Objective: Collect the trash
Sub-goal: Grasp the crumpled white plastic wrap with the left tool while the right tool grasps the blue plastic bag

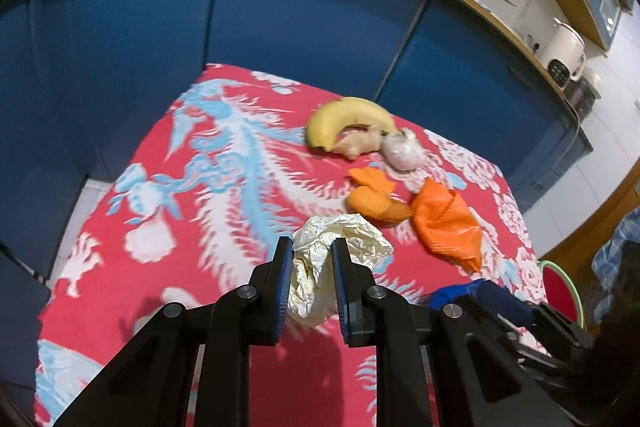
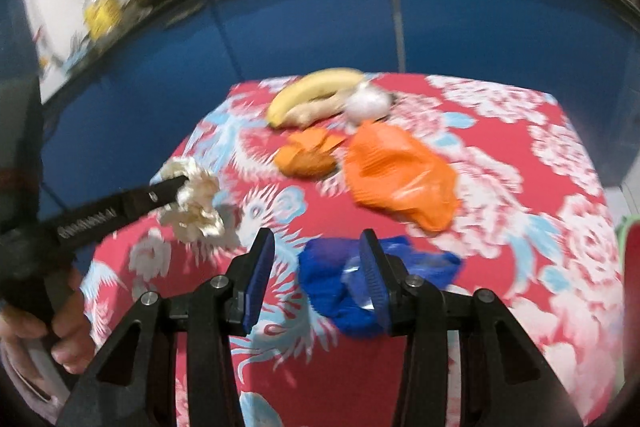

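My left gripper (image 1: 313,247) is shut on a crumpled cream paper wad (image 1: 340,235), held just over the red patterned tablecloth (image 1: 160,187). The right wrist view shows that gripper (image 2: 176,187) from the side, gripping the same wad (image 2: 196,211). My right gripper (image 2: 316,235) is open above a crumpled blue wrapper (image 2: 332,283); its right finger covers part of the wrapper and the left pad is clear of it. An orange plastic bag (image 2: 400,179) and orange peels (image 2: 308,155) lie further back on the cloth.
A banana (image 2: 312,87), a ginger piece (image 2: 316,111) and a white bulb (image 2: 366,103) lie at the far edge. Blue cabinets (image 1: 300,7) stand behind the table. A red bowl with a green rim (image 1: 560,291) sits at the right. A hand (image 2: 60,331) grips the left tool.
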Tool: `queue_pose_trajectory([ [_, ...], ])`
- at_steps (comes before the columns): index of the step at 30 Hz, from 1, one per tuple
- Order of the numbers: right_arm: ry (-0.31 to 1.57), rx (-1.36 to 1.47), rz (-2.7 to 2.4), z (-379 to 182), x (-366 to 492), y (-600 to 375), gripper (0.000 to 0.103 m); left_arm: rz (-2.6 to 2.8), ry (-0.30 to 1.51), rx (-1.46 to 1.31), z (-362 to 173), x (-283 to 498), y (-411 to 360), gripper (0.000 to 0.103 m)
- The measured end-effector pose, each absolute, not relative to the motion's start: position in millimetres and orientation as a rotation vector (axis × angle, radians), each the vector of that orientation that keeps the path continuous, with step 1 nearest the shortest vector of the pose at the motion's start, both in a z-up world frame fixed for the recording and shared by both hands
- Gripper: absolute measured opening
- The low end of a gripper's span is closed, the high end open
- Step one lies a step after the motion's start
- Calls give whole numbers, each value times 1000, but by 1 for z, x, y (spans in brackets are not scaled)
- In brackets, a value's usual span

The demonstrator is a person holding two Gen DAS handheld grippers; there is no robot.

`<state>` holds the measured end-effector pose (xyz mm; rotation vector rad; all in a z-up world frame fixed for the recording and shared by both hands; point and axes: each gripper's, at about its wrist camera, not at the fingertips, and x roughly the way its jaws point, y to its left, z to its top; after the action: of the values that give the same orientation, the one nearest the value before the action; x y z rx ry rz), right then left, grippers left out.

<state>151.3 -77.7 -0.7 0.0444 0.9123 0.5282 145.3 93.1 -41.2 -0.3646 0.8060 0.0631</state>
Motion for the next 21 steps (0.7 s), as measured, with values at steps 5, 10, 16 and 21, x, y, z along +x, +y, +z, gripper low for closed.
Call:
queue_pose_trajectory([
  [5,922,-56,577,-13,152,-62,46,80,810,-377,-44,138,103,20],
  [10,931,-95,578,-19,156,-60,46,74,810,-382,-45,136,103,20],
  [16,929,-146,559,-25,159,-58,37,63,811,-378,-45,136,100,20],
  [21,929,-168,520,-27,162,-61,19,60,816,-375,-46,136,98,20],
])
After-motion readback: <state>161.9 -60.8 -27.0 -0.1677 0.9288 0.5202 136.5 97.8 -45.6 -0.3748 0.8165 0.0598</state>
